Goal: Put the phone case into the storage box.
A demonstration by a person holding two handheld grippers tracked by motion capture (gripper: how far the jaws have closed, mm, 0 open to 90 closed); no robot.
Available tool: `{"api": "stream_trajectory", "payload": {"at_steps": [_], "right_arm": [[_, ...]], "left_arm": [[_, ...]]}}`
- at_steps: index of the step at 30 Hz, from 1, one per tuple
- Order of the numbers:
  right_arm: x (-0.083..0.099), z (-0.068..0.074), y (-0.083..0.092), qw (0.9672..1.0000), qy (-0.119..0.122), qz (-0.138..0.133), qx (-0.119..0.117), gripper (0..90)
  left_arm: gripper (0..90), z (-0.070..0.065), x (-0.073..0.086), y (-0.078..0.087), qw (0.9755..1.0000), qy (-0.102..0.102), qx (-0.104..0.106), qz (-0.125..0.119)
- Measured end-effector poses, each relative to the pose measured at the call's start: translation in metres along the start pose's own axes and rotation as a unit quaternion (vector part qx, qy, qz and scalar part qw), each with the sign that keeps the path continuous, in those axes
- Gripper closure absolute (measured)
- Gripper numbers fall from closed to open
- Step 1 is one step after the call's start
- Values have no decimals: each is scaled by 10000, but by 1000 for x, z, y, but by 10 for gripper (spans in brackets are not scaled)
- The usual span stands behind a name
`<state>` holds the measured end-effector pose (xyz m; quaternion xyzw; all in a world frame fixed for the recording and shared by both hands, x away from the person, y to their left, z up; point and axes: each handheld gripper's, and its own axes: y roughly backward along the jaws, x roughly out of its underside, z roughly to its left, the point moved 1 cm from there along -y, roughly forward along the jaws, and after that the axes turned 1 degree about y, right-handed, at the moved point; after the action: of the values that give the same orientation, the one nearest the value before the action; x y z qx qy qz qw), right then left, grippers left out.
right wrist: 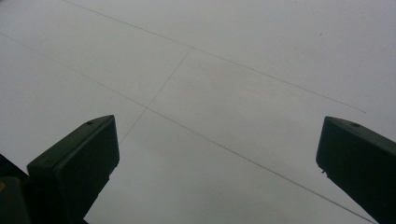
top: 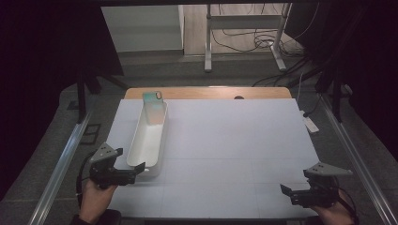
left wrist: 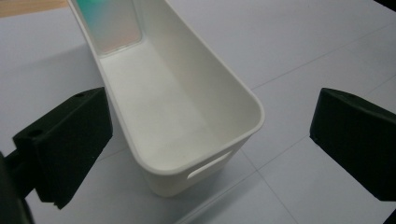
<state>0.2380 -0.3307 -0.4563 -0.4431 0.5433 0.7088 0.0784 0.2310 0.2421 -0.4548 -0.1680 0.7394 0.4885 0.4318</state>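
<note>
**Jaws spread wide at the near end of the bin, nothing gripped yet**

The jaws of the left gripper (top: 133,169) are standing wide apart in its own view, one to each side of the near end of the long white bin (left wrist: 187,116), touching neither wall. The bin is lying lengthwise on the left part of the pale surface (top: 234,140), its near short end, with a slot handle cut into it, facing the person. A phone case (top: 154,107) with a greenish, iridescent back is leaning inside the far end, its top poking above the rim by the wooden edge beyond the surface.

By my reading, the work is sitting at the approach stage: the left gripper is lining up on the bin's near end, and no grasp is being made. The next move is likely calling for the gripper to ease forward and down so one jaw goes inside the end wall and the other outside, then close on that wall near the handle slot.

The right gripper (top: 286,190) is hovering well apart at the near right corner, its jaws likewise spread over bare surface, holding nothing.
</note>
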Motion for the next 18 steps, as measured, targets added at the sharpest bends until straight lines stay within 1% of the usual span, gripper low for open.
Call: {"api": "stream_trajectory", "payload": {"at_steps": [6, 18], "right_arm": [[0, 0, 0, 10000, 2, 12, 3, 0], [0, 1, -1, 10000, 7, 15, 9, 0]], "left_arm": [[0, 2, 7, 7, 10000, 49, -74, 0], [0, 4, 17, 14, 9998, 89, -164, 58]]}}
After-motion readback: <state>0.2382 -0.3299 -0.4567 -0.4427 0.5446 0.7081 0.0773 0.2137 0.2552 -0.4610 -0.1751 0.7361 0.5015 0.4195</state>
